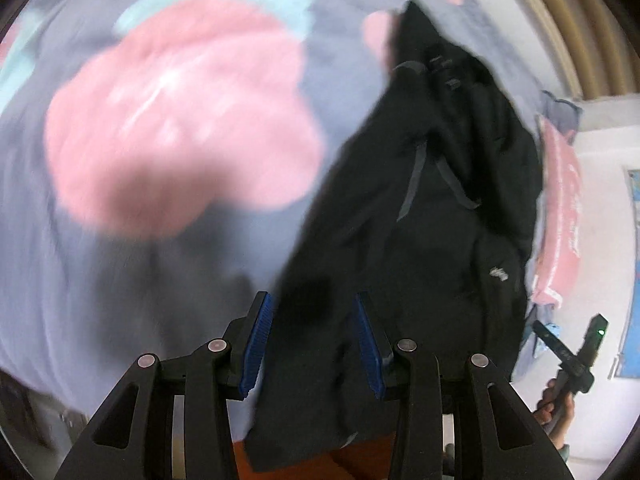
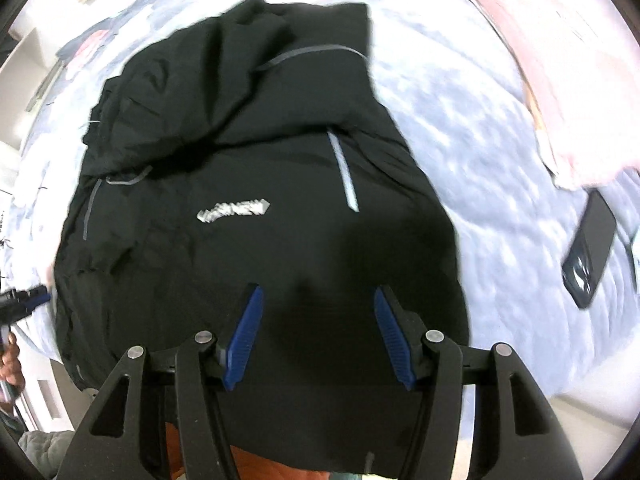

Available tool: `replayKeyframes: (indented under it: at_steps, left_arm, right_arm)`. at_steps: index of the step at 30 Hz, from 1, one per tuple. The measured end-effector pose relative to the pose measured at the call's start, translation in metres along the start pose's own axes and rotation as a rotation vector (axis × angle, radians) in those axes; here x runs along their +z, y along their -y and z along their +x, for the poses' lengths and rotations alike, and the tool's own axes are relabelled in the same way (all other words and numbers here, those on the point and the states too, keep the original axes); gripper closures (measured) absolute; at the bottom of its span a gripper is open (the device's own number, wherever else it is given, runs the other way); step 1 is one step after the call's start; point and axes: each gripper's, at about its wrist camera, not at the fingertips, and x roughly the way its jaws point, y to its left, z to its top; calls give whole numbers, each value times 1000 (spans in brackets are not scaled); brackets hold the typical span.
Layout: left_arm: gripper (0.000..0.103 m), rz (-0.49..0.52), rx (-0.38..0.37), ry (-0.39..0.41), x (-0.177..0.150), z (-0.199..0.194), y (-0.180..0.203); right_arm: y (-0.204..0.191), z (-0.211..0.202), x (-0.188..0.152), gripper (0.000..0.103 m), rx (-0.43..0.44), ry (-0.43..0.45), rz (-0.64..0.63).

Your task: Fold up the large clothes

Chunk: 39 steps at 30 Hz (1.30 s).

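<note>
A black jacket [image 2: 240, 184] with grey reflective strips and a silver logo lies crumpled on the bed. Its near hem hangs over the bed edge. In the left wrist view the jacket [image 1: 420, 208] runs from the far side down to the fingers. My left gripper [image 1: 314, 336] is open, its blue pads either side of the jacket's left edge. My right gripper [image 2: 318, 320] is open above the jacket's near hem. The right gripper also shows in the left wrist view [image 1: 572, 352], held by a hand. The left gripper shows at the left edge of the right wrist view [image 2: 24, 300].
The bed cover [image 1: 180, 120] is grey-blue with large pink and teal shapes. A dark phone [image 2: 592, 248] lies on the bed to the right of the jacket. A pink blanket [image 2: 560, 80] lies at the far right. Orange-brown floor shows below the bed edge.
</note>
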Motion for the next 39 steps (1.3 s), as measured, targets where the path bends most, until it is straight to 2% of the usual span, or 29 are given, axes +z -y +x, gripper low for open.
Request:
replayKeyframes:
  at_steps: [5, 11, 14, 16, 18, 19, 21, 26, 27, 32, 34, 36, 39]
  left_arm:
    - [60, -95, -59, -22, -33, 15, -34]
    - [60, -103, -87, -16, -44, 28, -32]
    - [59, -22, -152, -31, -47, 23, -13]
    - [59, 56, -281, -28, -51, 11, 11]
    - [58, 99, -347, -31, -53, 5, 27]
    - [57, 116, -348, -34, -54, 6, 34]
    - [56, 118, -292, -47, -54, 18, 38]
    - [57, 103, -161, -117, -68, 51, 26]
    - [57, 107, -158, -123, -72, 51, 24]
    - [56, 100, -162, -119, -77, 48, 29]
    - [56, 110, -144, -121, -77, 50, 35]
    - [56, 120, -165, -120, -77, 46, 40]
    - [56, 116, -296, -103, -80, 28, 45]
  right_arm:
    - [25, 1, -18, 41, -24, -36, 46]
    - [42, 0, -33, 41, -26, -55, 71]
    - [54, -5, -37, 41, -24, -55, 91]
    - [64, -9, -40, 41, -10, -52, 109]
    - [77, -11, -44, 41, -3, -58, 133]
    - [84, -12, -47, 41, 2, -63, 148]
    - [99, -11, -54, 41, 16, -77, 183]
    - [123, -10, -79, 41, 22, -113, 225]
    - [125, -8, -84, 41, 29, -122, 228]
    - [128, 16, -107, 41, 35, -179, 218]
    - [131, 30, -112, 42, 69, -203, 247]
    - [126, 32, -113, 67, 145, -199, 255]
    - [106, 15, -108, 69, 222, -164, 194]
